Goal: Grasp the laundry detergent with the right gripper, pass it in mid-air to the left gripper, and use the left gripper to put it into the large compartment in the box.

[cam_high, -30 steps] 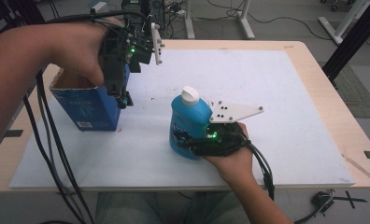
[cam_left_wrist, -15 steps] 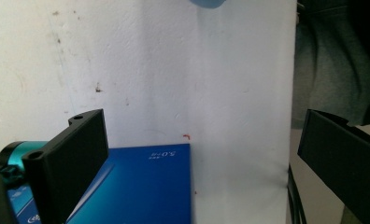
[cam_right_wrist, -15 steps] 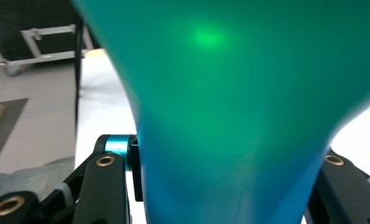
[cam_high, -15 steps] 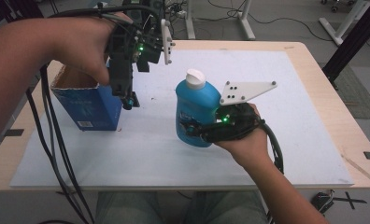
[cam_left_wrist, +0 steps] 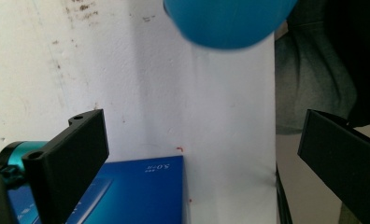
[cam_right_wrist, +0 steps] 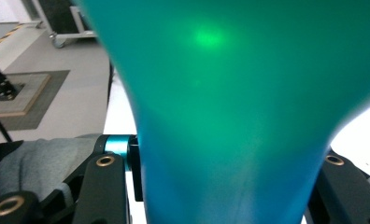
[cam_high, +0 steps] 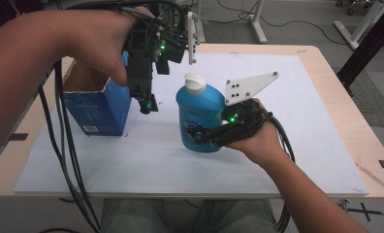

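A blue bottle (cam_high: 200, 114) with a white cap (cam_high: 195, 83) hangs upright just above the white sheet, and my right gripper (cam_high: 202, 136) is shut on its lower body from the right. In the right gripper view the bottle (cam_right_wrist: 230, 93) sits between both jaws of the right gripper (cam_right_wrist: 225, 186). My left gripper (cam_high: 146, 104) points down, open and empty, just right of the open-topped blue box (cam_high: 100, 109). In the left gripper view, the left gripper (cam_left_wrist: 202, 158) has wide jaws framing the box's corner (cam_left_wrist: 141, 191) and the bottle's base (cam_left_wrist: 227, 21).
A white sheet (cam_high: 287, 126) covers most of the wooden table (cam_high: 335, 87). Black cables (cam_high: 64, 160) trail from the left hand across the table's left front. Black stands and frame legs stand on the floor beyond the far edge.
The right hand has lifted the bottle off the sheet and carried it slightly right. The left gripper has risen and moved right, away from the box's open top.
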Demonstrator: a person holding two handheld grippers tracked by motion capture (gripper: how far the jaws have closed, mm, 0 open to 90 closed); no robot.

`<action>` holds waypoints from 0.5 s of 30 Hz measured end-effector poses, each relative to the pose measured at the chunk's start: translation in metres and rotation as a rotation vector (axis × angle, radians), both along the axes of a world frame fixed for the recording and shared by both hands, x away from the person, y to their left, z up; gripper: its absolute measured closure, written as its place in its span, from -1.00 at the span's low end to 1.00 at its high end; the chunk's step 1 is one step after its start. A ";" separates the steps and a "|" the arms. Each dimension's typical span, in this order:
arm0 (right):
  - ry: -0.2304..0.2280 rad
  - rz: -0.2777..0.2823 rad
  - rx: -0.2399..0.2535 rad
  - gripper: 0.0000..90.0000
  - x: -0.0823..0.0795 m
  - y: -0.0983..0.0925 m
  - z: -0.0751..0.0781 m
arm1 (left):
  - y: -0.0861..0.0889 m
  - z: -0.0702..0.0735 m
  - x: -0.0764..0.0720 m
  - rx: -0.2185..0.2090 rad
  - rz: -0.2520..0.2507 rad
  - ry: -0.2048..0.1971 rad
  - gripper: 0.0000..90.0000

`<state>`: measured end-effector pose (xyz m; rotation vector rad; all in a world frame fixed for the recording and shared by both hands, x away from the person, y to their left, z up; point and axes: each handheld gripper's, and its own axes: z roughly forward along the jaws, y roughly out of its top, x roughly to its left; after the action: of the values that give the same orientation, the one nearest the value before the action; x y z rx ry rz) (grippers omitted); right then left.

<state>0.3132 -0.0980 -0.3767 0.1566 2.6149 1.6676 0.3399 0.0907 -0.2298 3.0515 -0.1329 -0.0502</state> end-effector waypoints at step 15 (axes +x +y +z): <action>0.011 0.078 0.020 0.02 0.010 0.031 0.007 | -0.015 0.006 -0.007 0.013 0.006 0.007 -0.96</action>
<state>0.3234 -0.0668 -0.3697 0.0655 2.6455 1.7220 0.3333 0.0757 -0.2240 3.0640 -0.1233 -0.0612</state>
